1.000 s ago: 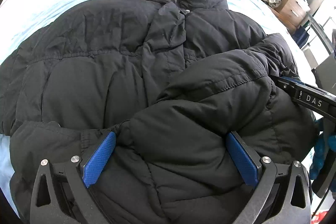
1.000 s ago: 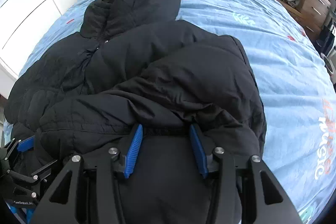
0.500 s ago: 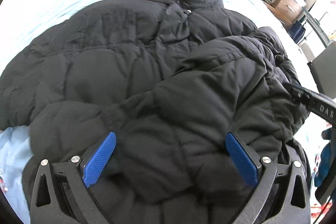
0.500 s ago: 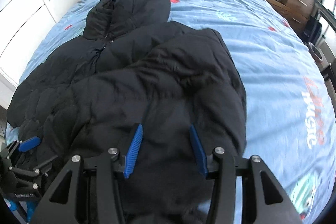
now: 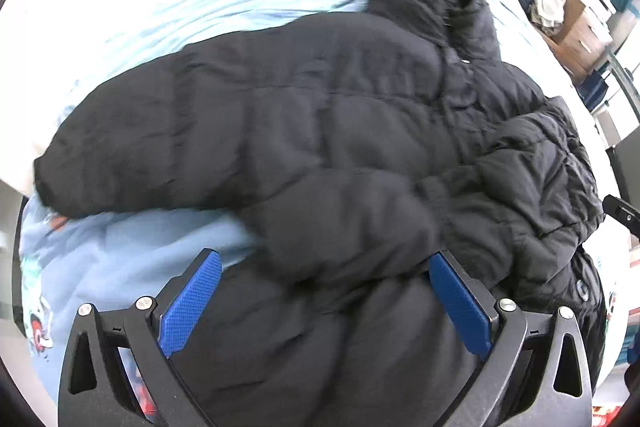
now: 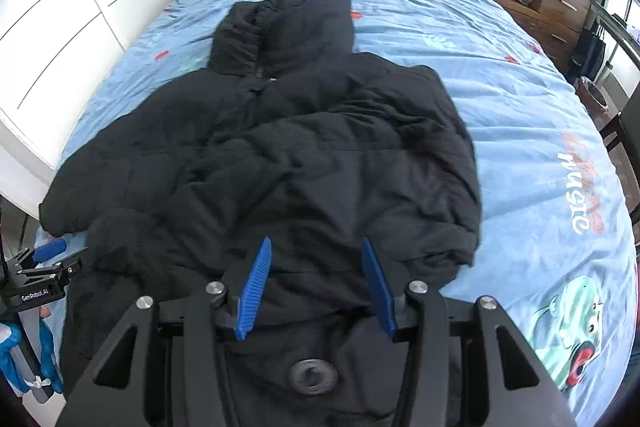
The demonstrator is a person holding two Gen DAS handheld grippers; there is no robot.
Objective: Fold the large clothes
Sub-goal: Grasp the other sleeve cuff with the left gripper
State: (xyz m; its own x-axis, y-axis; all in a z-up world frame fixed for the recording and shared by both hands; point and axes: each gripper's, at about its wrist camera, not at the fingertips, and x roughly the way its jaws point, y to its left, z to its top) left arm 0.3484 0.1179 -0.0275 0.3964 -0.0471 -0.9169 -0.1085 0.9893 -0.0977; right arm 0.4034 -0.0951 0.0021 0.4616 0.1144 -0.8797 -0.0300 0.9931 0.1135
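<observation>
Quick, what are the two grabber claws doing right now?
Left gripper: closed on the puffy black quilted jacket.
Right gripper: closed on the jacket's hem too.

— What does the left gripper (image 5: 324, 301) look like up close?

— Black angular frame with triangular cut-outs, silver round screw heads near each finger's base, and blue finely textured pads (image 5: 188, 307) on the inner faces.

— And the right gripper (image 6: 316, 287)?

— Same black build and silver screws; its blue pads (image 6: 254, 287) look ribbed edge-on.

— Any markings?

— From the right wrist view, the left gripper's black body off to the left of the claw carries white lettering, "GenRobot.AI", with blue handle parts below it.
</observation>
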